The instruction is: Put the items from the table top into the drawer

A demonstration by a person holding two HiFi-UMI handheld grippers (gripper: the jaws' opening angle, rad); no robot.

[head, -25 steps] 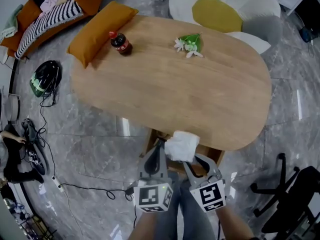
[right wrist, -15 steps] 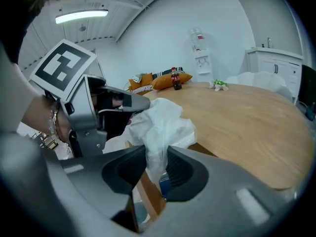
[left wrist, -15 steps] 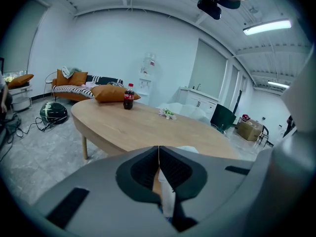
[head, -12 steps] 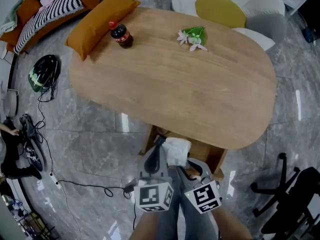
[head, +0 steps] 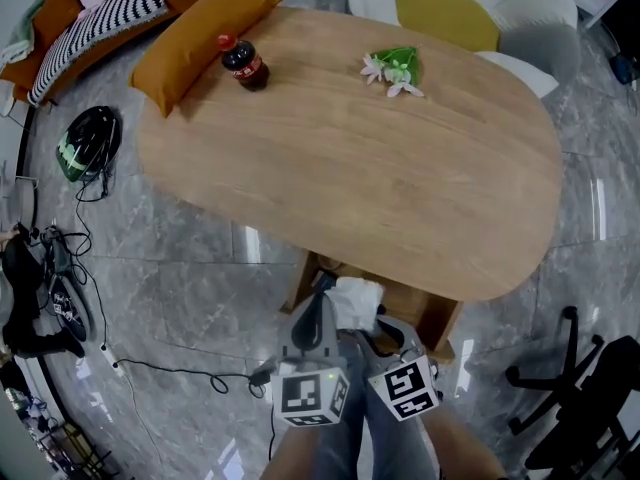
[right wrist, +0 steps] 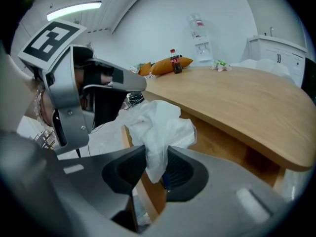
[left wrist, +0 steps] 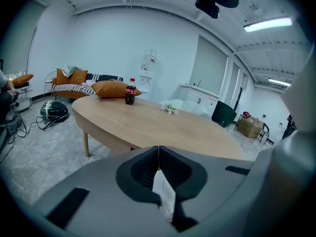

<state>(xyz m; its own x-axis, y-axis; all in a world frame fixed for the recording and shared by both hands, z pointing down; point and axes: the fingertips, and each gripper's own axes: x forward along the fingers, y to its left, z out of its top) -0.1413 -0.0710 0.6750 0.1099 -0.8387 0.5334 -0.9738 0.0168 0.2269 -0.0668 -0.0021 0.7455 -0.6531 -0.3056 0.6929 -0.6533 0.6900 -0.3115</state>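
Right gripper view: squeezed floppy white bag point(right wrist: 160, 127) in right fingers point(right wrist: 123, 172) over drawer point(head: 418, 305), left fingers point(left wrist: 143, 169) shut. Could have snagged on drawer's edge.

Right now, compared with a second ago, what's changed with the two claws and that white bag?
The left claw and right claw have come down together, lowering the white bag from the level of the table edge toward the open drawer beneath it. Both remain shut on the bag; nothing was let go. The cola bottle and flowers stay on the tabletop.
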